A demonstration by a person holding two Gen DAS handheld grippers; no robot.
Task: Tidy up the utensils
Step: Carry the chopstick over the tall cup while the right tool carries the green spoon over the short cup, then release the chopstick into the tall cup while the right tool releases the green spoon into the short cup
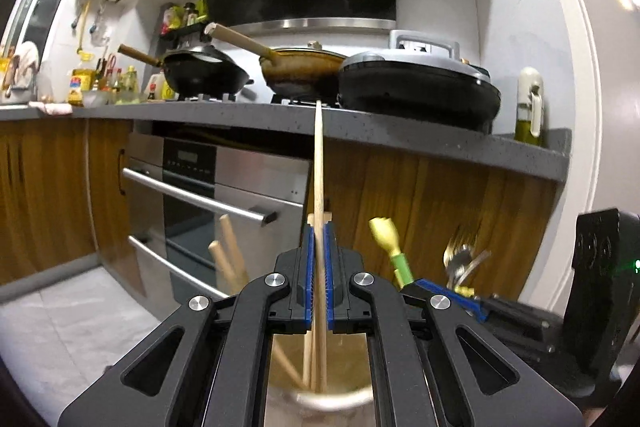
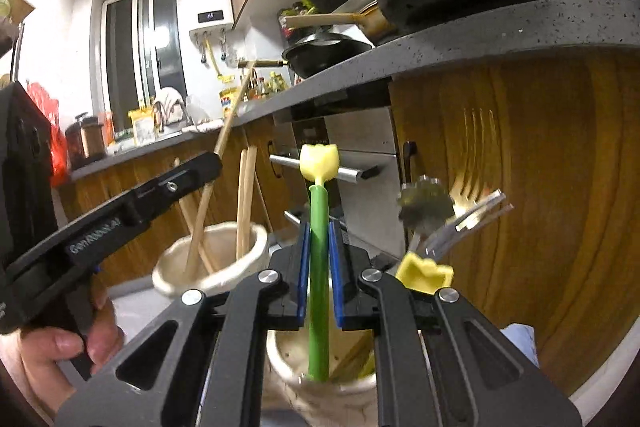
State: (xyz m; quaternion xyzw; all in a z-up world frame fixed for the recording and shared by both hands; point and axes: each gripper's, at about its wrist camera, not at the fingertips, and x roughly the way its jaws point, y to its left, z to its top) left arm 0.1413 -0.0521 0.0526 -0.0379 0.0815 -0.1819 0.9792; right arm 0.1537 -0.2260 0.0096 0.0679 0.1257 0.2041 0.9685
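1. Between my left gripper's (image 1: 319,267) blue pads, I am holding a long pale wooden chopstick (image 1: 319,163) upright; its lower end is reaching down into a cream ceramic holder (image 1: 320,401) directly below the fingers.
2. In my right gripper (image 2: 319,267), I am clamping a green-stemmed utensil (image 2: 319,247) topped with a yellow tulip-shaped head, standing almost vertical, the head rising well above the fingertips.
3. Its lower end is sitting inside a second cream holder (image 2: 340,395) under the right gripper; that cup is also carrying another yellow-headed piece (image 2: 424,273) and a cluster of metal forks and spoons (image 2: 452,215) leaning to the right.
4. From the right wrist view, I am seeing the left holder (image 2: 212,259) holding several more wooden chopsticks (image 2: 245,203) that are leaning against its rim.
5. Both sets of fingers are closed tight on their sticks, each one centred between the pads.
6. Behind, a grey countertop (image 1: 400,135) is carrying two woks (image 1: 204,73) and a black lidded pan (image 1: 416,87), with a steel oven (image 1: 216,195) beneath.
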